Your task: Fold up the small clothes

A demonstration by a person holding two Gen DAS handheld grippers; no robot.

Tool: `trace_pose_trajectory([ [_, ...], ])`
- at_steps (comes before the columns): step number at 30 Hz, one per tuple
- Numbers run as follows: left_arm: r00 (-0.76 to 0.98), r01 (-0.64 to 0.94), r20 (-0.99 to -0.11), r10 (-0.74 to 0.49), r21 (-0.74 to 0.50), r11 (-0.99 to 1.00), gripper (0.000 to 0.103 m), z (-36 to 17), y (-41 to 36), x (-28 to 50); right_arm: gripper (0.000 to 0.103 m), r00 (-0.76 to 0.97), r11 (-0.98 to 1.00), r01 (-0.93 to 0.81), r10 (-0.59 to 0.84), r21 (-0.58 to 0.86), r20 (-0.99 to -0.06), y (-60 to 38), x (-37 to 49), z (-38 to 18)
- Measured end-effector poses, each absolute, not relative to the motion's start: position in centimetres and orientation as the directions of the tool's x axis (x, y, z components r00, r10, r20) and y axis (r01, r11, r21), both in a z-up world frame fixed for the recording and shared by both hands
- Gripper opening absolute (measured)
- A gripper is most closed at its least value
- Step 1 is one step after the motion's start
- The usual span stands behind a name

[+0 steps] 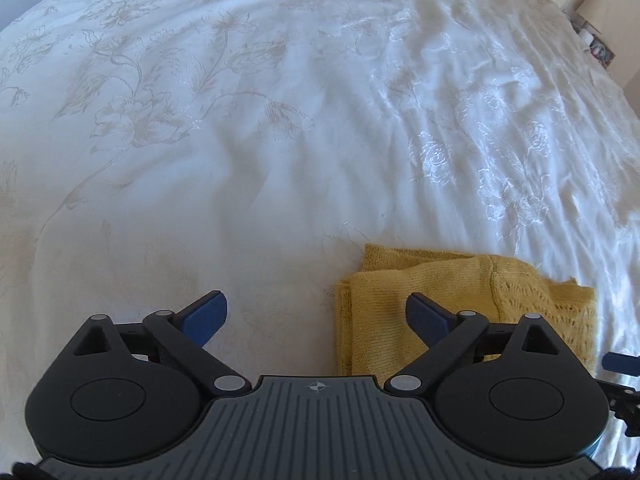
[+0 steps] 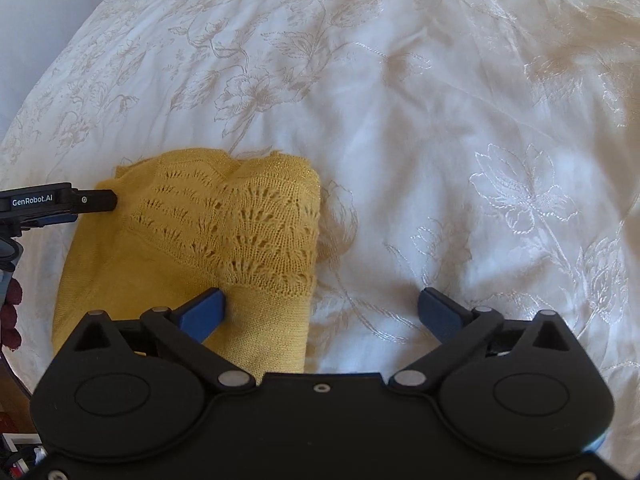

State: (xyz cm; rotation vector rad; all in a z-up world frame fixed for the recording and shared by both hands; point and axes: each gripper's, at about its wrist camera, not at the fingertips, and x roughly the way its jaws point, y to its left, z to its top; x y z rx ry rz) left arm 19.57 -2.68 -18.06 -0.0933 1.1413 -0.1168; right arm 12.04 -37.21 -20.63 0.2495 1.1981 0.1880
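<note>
We counted one folded mustard-yellow lace-knit garment (image 2: 208, 248) lying on one white floral-embroidered bedspread (image 2: 440, 120); two grippers, left gripper (image 1: 316, 316) and right gripper (image 2: 322, 312), both spread wide, holding nothing.

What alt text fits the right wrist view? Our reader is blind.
A folded yellow knit lies on a white floral bedspread, under the open right gripper, whose jaws hold nothing. The left gripper reaches in beside the knit.
</note>
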Motion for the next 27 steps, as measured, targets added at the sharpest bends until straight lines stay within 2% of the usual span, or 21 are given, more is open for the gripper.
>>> trace_pose_trajectory([
  [3, 0.435, 0.049, -0.889, -0.143, -0.135, 0.990, 0.097, -15.9, -3.0, 18.0, 0.103, 0.412, 0.944, -0.007, 0.304, 0.331, -0.859, -37.9, 10.8, -18.6],
  [6, 0.455, 0.048, -0.885, -0.097, -0.084, 0.995, 0.097, -13.8, -3.8, 16.0, 0.103, 0.449, 0.957, -0.028, 0.269, 0.288, -0.852, -37.7, 9.5, -16.8],
  [12, 0.508, 0.078, -0.854, -0.109, -0.081, 0.994, 0.097, -10.0, -6.4, 12.2, 0.102, 0.546, 0.964, -0.103, 0.261, 0.245, -0.796, -37.4, 6.9, -13.1],
  [20, 0.609, 0.099, -0.792, -0.046, 0.018, 0.995, 0.097, -4.8, -9.8, 8.2, 0.102, 0.665, 0.953, -0.163, 0.297, 0.255, -0.685, -37.4, 3.1, -8.5],
  [27, 0.578, 0.111, -0.814, -0.062, 0.003, 0.994, 0.097, -4.1, -11.1, 6.5, 0.102, 0.683, 0.974, -0.175, 0.227, 0.147, -0.694, -36.7, 1.0, -6.5],
])
